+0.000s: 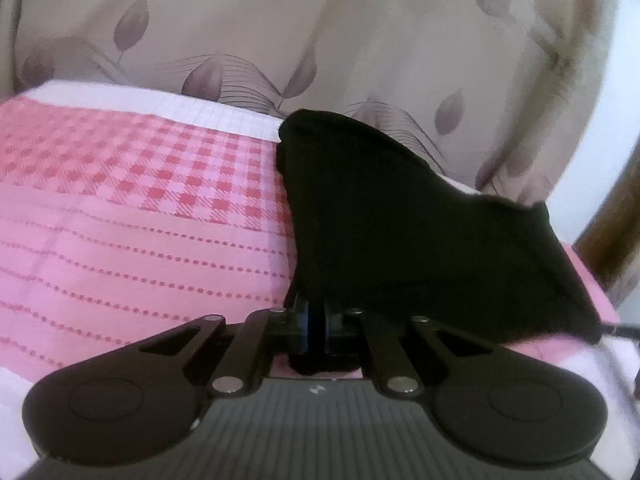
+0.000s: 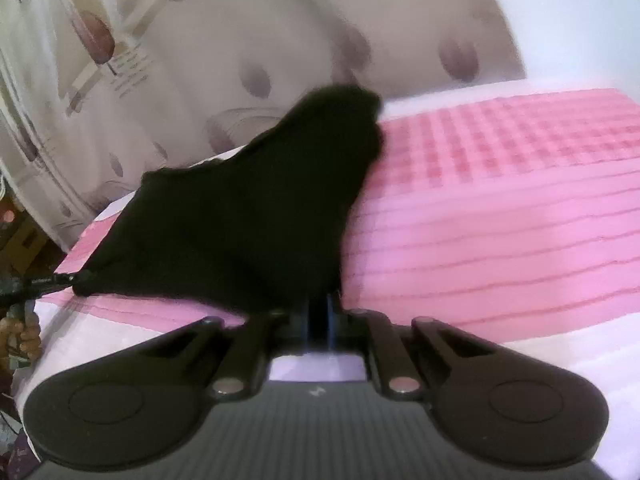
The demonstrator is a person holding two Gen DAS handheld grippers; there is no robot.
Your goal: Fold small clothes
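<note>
A small black garment (image 1: 404, 216) is stretched between both grippers above the pink bed cover (image 1: 132, 216). My left gripper (image 1: 318, 312) is shut on its near left corner. The garment's right end reaches my right gripper, seen as a dark tip at the right edge (image 1: 616, 330). In the right wrist view the same black garment (image 2: 248, 216) spreads to the left, and my right gripper (image 2: 320, 308) is shut on its near right corner. The left gripper's tip (image 2: 36, 282) shows at the far left edge. The fingertips are hidden by cloth.
The pink checked and striped bed cover (image 2: 500, 208) has a white border (image 1: 160, 100). A beige leaf-patterned curtain (image 1: 280, 32) hangs behind the bed. A dark wooden frame (image 1: 616, 216) is at the right. Clutter (image 2: 20, 240) lies at the bed's left side.
</note>
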